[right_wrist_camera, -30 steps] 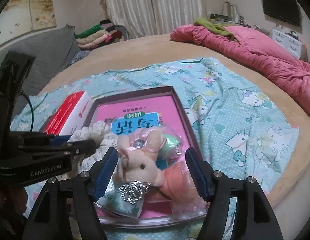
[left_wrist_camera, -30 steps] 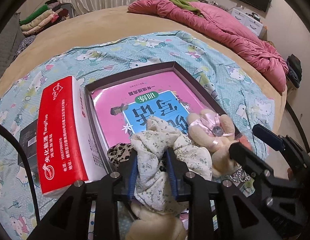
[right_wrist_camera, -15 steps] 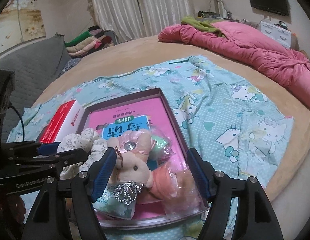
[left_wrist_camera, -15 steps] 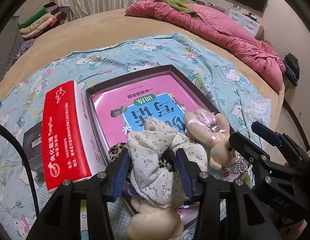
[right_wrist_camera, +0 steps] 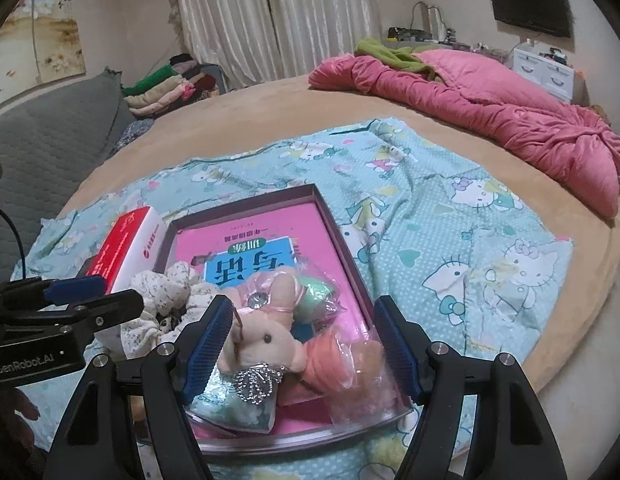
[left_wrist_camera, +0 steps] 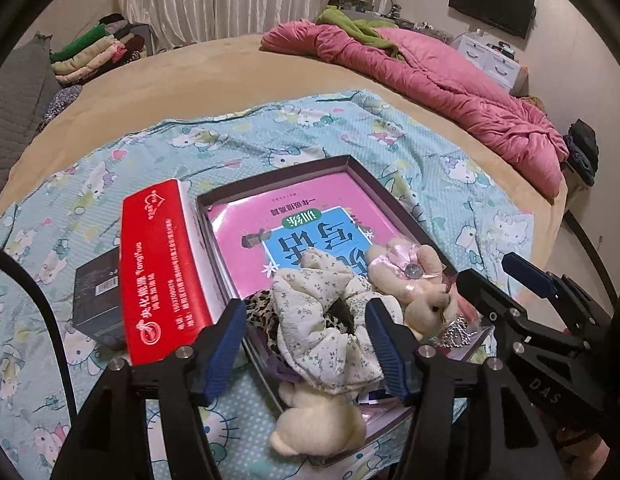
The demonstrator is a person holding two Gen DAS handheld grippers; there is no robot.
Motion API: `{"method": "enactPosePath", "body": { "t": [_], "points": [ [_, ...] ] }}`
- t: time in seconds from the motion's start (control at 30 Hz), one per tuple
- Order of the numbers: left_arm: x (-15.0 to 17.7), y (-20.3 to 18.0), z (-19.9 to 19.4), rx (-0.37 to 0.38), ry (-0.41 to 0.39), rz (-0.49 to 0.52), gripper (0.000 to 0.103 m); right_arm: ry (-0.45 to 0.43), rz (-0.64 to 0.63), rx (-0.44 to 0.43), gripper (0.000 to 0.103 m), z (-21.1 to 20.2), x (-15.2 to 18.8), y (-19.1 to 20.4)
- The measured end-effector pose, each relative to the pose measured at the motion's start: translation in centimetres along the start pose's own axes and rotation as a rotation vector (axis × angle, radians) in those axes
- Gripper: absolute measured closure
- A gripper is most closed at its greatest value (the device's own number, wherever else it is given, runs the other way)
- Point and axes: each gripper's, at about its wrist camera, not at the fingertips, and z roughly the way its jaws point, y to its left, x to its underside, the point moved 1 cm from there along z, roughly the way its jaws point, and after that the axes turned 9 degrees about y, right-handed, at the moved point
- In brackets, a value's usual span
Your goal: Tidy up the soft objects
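between the opening left gripper (left_wrist_camera: 306,344) fingers, untouched, lies the floral scrunchie (left_wrist_camera: 326,328) inside the tray (left_wrist_camera: 270,172).

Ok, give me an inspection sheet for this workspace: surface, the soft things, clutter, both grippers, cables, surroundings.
Surface: cartoon-print sheet spread over a tan bed.
Job's things: floral scrunchie, leopard scrunchie, plush rabbit and bagged soft items lie in the shallow box, on a pink book; a cream plush lies over its near edge.
Clutter: red carton beside the box; small black box behind it.
Grippers: left hand-held gripper opening, floral scrunchie between its jaws, released; right hand-held gripper open around the rabbit.
Cables: black cable at left edge.
Surroundings: pink duvet, folded clothes, curtains, wall screen.
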Motion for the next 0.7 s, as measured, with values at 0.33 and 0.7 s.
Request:
{"method": "enactPosePath", "body": {
  "t": [0.33, 0.7],
  "points": [
    [0.9, 0.4, -3.4, 0.005, -0.051, -0.004, 0.026, -0.041, -0.012, 0.021, 0.025, -2.8, -0.6, 1.4],
    [4.0, 2.1, -7.4, -0.029, -0.076, -0.042, 0.019, -0.008, -0.003, 0.000, 0.024, -5.8, -0.7, 4.0]
  ]
}}
